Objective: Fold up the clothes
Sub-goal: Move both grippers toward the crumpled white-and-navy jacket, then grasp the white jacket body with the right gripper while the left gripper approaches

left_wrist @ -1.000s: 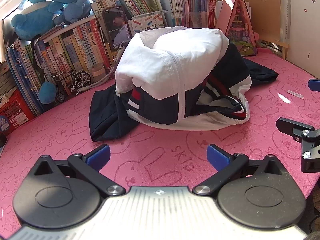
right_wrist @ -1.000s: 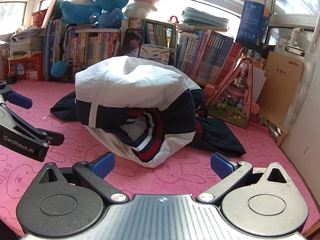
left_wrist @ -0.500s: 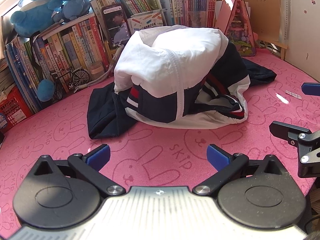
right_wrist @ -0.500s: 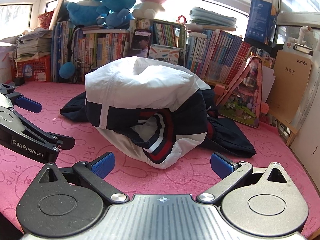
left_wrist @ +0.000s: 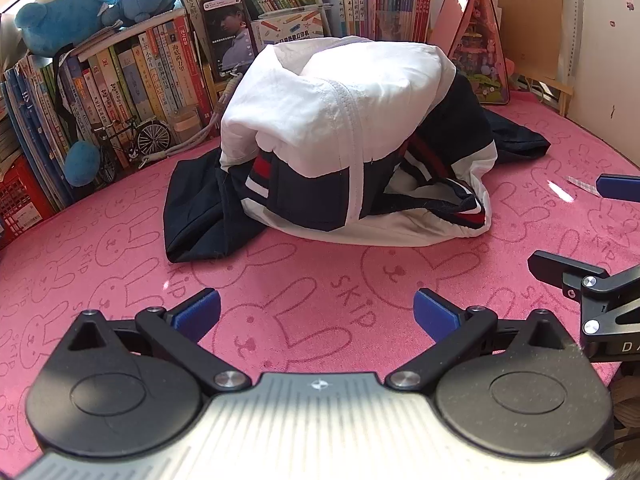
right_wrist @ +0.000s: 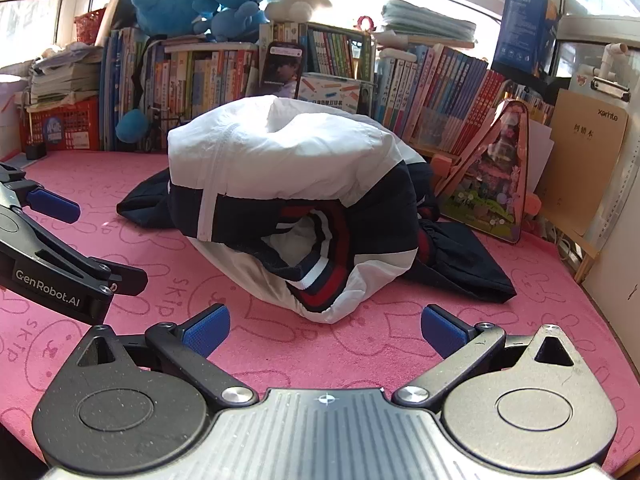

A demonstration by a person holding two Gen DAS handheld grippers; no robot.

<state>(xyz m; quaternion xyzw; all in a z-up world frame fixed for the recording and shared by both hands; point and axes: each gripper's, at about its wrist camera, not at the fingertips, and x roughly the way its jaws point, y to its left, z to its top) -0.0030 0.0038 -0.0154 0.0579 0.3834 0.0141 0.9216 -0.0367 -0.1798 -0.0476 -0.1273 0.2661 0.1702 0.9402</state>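
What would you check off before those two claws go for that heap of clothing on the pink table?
1. Left hand-held gripper open and holding nothing: ok.
2. Right hand-held gripper open and holding nothing: ok.
3. Jacket lying flat for folding: not ok, it is bunched in a puffy heap.
4. An edge to grab: ok, the striped hem faces the right hand-held gripper.
5. Dark garment free of the jacket: cannot tell, it runs under the heap.
6. Bare pink mat in front of the heap: ok.
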